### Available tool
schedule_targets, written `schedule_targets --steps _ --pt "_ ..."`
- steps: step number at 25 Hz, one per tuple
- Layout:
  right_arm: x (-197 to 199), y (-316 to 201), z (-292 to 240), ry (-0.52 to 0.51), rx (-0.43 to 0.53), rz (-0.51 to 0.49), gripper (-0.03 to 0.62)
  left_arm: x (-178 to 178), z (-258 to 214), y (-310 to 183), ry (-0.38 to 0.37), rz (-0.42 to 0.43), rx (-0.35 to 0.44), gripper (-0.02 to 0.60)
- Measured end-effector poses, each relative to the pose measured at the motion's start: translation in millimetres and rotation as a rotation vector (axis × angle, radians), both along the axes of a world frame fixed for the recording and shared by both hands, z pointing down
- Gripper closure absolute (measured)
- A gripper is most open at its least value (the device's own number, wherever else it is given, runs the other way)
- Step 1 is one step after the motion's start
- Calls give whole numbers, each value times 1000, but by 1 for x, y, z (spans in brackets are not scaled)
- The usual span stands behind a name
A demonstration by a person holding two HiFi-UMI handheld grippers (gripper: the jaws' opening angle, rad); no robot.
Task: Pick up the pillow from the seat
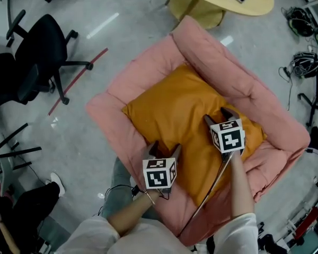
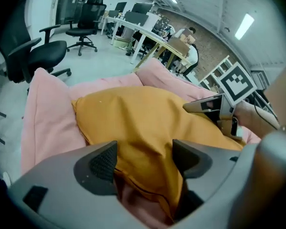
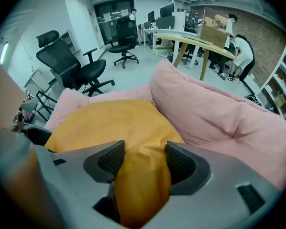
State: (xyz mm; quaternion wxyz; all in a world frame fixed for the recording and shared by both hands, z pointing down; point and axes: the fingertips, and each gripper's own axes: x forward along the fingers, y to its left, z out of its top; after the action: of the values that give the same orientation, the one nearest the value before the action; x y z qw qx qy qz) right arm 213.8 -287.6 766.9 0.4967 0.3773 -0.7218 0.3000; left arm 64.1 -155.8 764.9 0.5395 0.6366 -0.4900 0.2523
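**Two-handed approach to a soft cushion.** The orange pillow (image 1: 175,102) lies in the hollow of the pink seat (image 1: 222,62), directly beneath both claws.

The left claw (image 2: 145,159) stands with its jaws wide apart over the pillow's near corner. A ridge of orange cloth rises into the gap, closer to the right-hand jaw, and neither jaw clamps it.

The right claw (image 3: 144,161) is equally wide. A rounded fold of the pillow fills the space between its pads (image 3: 110,160), touching them without visible squeeze. The seat's padded back rises just beyond and to the right of this claw. Neither claw has hold of anything yet.

Handling, as a judgement: the pillow looks light, plump and yielding, with a loose cover that bunches readily. It should neither slip nor break, but it will likely sag between two holds. The best purchase is probably a thick pinch of cover and filling together, one per claw and well apart, near the edges facing the person. A shallow pinch of cloth alone may pull free on lifting.
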Motion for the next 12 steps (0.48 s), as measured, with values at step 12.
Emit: schedule_targets --steps 12 --pt "5 9 40 88 -104 -37 443 18 33 -1 -18 25 2 278"
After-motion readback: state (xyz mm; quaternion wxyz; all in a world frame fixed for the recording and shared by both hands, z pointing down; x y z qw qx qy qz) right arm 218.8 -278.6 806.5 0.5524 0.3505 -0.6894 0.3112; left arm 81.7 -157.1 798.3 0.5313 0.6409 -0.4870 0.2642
